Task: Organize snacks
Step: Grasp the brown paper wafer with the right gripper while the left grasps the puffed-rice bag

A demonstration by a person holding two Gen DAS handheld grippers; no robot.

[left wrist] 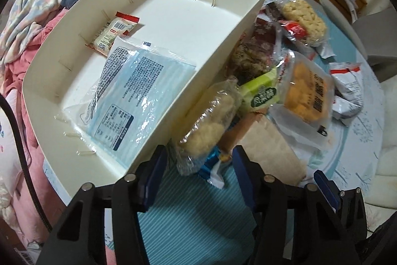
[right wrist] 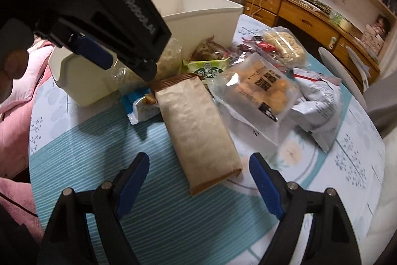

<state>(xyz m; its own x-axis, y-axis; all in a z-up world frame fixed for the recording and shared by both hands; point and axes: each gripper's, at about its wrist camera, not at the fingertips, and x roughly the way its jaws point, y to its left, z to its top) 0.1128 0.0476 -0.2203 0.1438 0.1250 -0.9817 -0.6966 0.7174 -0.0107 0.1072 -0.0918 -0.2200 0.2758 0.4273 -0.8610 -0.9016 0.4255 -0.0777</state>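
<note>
A white bin [left wrist: 173,81] stands on the table and holds a blue packet [left wrist: 129,96] and a small red-ended snack [left wrist: 113,34]. My left gripper [left wrist: 197,160] is open around the near end of a clear-wrapped puffed rice cake [left wrist: 208,123] beside the bin's right wall. My right gripper [right wrist: 198,180] is open, its fingers on either side of the near end of a brown paper packet [right wrist: 196,126]. The left gripper's body [right wrist: 119,24] shows above the bin [right wrist: 193,16] in the right wrist view. Other snacks lie in a pile to the right.
The pile holds a green packet [right wrist: 207,67], an orange pastry in a clear bag [right wrist: 258,88], a rice cracker [right wrist: 285,46], grey bags [right wrist: 315,103] and a blue wrapper [right wrist: 139,106]. Pink bedding [left wrist: 22,66] lies left; a wooden desk [right wrist: 310,16] stands behind.
</note>
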